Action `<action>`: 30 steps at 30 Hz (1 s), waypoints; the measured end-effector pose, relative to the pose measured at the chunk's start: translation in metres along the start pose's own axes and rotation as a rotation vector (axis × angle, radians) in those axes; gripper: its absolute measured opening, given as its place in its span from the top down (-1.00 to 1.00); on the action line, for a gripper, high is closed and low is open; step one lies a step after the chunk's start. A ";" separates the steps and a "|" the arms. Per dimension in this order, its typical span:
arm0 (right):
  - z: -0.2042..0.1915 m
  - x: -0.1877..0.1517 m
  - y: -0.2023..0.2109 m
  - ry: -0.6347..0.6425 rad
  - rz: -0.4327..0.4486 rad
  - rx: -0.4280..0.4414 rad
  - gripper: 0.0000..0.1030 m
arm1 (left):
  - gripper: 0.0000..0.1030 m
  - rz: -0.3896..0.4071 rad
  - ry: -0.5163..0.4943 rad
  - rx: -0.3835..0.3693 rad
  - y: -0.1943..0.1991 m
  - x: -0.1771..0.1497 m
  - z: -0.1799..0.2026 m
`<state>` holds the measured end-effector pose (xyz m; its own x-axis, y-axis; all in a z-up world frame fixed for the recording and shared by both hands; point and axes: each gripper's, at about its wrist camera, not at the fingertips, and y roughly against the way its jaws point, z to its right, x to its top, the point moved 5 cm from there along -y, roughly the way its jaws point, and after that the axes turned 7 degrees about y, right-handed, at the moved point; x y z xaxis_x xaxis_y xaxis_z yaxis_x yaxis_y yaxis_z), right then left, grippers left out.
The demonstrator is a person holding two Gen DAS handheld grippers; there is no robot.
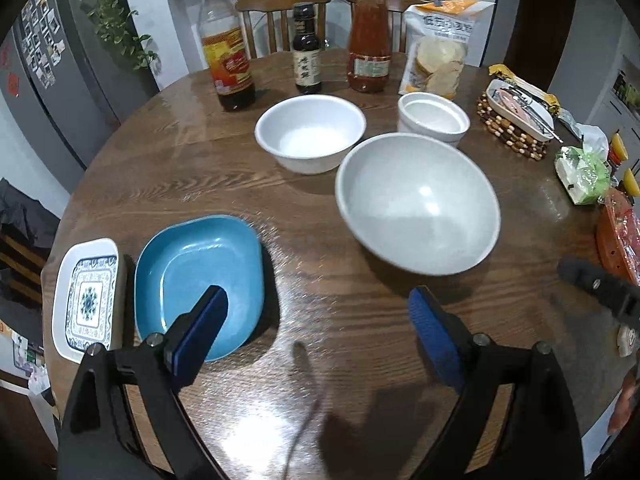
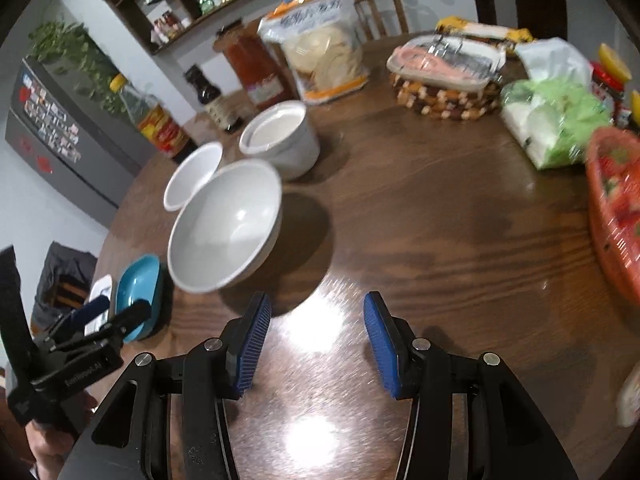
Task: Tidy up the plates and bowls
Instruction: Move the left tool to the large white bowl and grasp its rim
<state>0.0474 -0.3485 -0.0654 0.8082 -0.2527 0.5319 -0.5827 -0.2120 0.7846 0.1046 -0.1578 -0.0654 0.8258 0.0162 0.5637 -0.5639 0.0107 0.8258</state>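
On the round wooden table [image 1: 280,208] a blue square plate [image 1: 188,264] lies beside a white patterned square plate [image 1: 88,300] at the near left. A large grey-white bowl [image 1: 418,208] sits mid-table, with a smaller white bowl [image 1: 310,132] and a white straight-walled cup [image 1: 434,118] behind it. My left gripper [image 1: 318,296] is open and empty; its left finger hangs over the blue plate. My right gripper [image 2: 317,300] is open over bare wood, right of the large bowl [image 2: 224,228]. The left gripper [image 2: 118,310] shows over the blue plate [image 2: 138,280].
Along the far edge stand an oil bottle [image 1: 226,52], a dark sauce bottle [image 1: 307,52], a red sauce jar [image 1: 369,40] and a cracker bag [image 1: 438,48]. At the right are a tray on a beaded mat [image 1: 516,120], a green packet [image 2: 556,120] and a red basket [image 2: 616,208].
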 end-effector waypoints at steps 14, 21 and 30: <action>-0.011 0.072 0.027 0.152 0.089 0.049 0.04 | -0.80 0.092 -0.023 0.032 0.015 0.045 0.035; -0.029 0.087 0.001 0.221 0.053 0.098 0.04 | -0.86 0.088 0.001 0.063 0.003 0.052 0.038; -0.029 0.078 -0.052 0.213 -0.058 0.123 0.04 | -0.86 -0.007 0.065 0.126 -0.039 0.046 0.019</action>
<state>0.1433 -0.3300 -0.0558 0.8327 -0.0352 0.5525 -0.5304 -0.3370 0.7779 0.1646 -0.1763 -0.0713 0.8250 0.0816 0.5593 -0.5497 -0.1141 0.8275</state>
